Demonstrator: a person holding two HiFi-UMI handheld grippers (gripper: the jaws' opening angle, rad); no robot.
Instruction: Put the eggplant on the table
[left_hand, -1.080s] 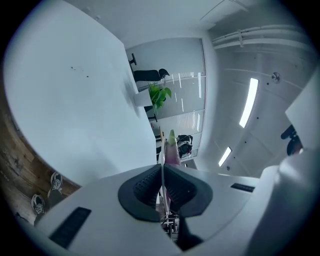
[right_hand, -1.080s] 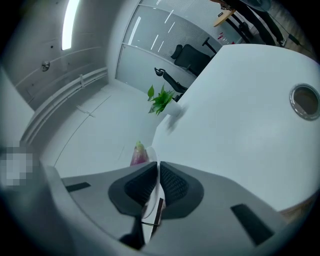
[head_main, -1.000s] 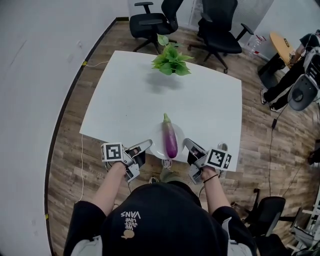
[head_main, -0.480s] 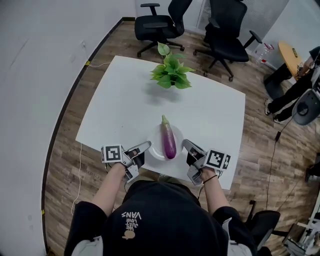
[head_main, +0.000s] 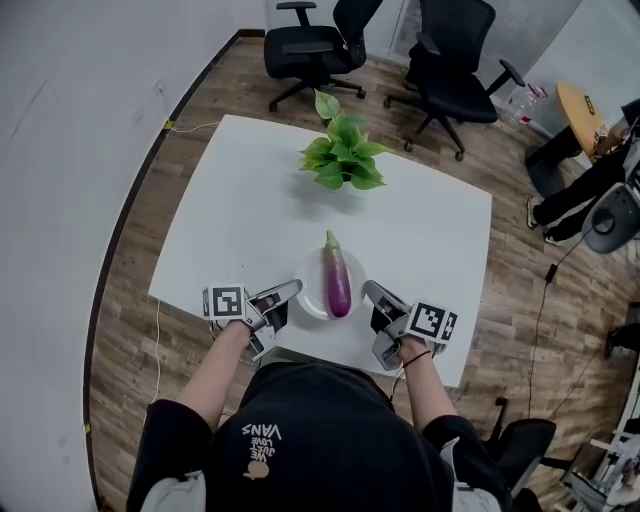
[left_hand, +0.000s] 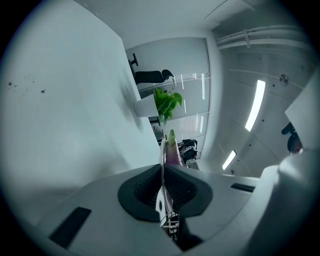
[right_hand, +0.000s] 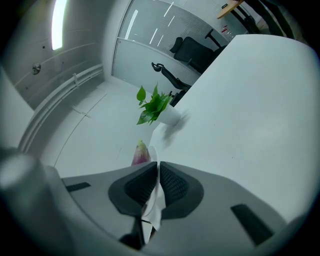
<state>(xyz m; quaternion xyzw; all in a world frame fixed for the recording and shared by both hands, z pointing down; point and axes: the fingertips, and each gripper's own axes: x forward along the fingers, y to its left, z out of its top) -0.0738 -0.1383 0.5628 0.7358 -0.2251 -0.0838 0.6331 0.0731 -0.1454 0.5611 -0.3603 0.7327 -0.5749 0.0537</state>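
Observation:
A long purple eggplant (head_main: 337, 278) lies on a white plate (head_main: 309, 298) held over the near edge of the white table (head_main: 240, 210). My left gripper (head_main: 292, 291) is shut on the plate's left rim and my right gripper (head_main: 369, 291) is shut on its right rim. In the left gripper view the thin plate rim (left_hand: 162, 165) is pinched between the dark pads of the left gripper (left_hand: 162, 192), with the eggplant (left_hand: 172, 150) beyond. In the right gripper view the plate (right_hand: 153, 202) is clamped by the right gripper (right_hand: 157, 182), and the eggplant's tip (right_hand: 140, 152) shows just past it.
A green potted plant (head_main: 341, 152) stands at the table's far side, and also shows as the plant (left_hand: 165, 102) and the plant (right_hand: 153, 107). Two black office chairs (head_main: 440, 70) stand behind the table. A person (head_main: 600, 170) sits at the far right. The floor is wood.
Both grippers have carried the plate with the eggplant forward, from the table's front edge to a spot further over the tabletop. The grips are unchanged.

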